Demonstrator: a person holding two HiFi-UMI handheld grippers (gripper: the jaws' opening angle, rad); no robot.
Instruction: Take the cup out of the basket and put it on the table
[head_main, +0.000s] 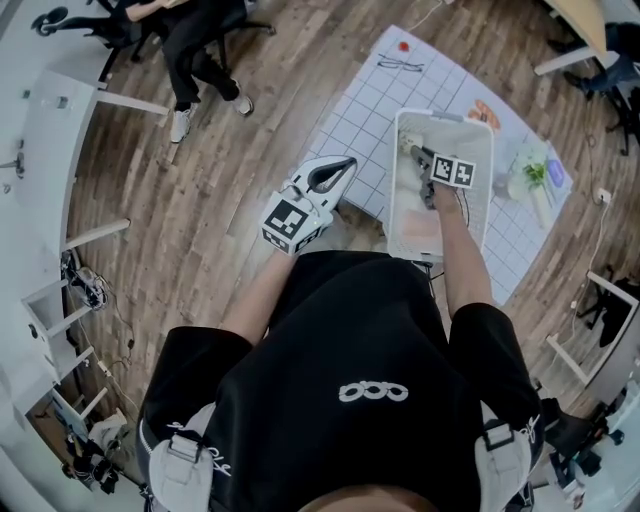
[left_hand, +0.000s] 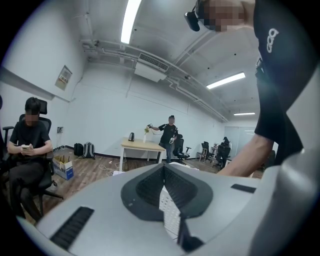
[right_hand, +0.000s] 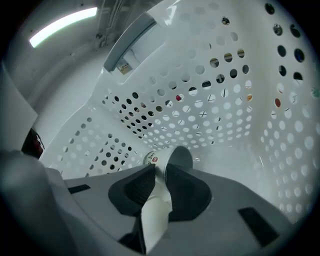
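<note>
right gripper (right_hand: 159, 172) pinches the cup's (right_hand: 180, 156) thin wall in the basket (right_hand: 225, 100); it could crumple or slip. left gripper (left_hand: 164, 172) closed, empty.

The basket (right_hand: 235, 100) closes round the right gripper (right_hand: 160, 172) with perforated walls ahead and on both sides of the right gripper view, so only its open top gives a way out. In the head view, the gridded tabletop (head_main: 370, 110) lies bare at upper centre, left of the basket (head_main: 397, 185). Small items (head_main: 535, 175) crowd the strip to the basket's right.
</note>
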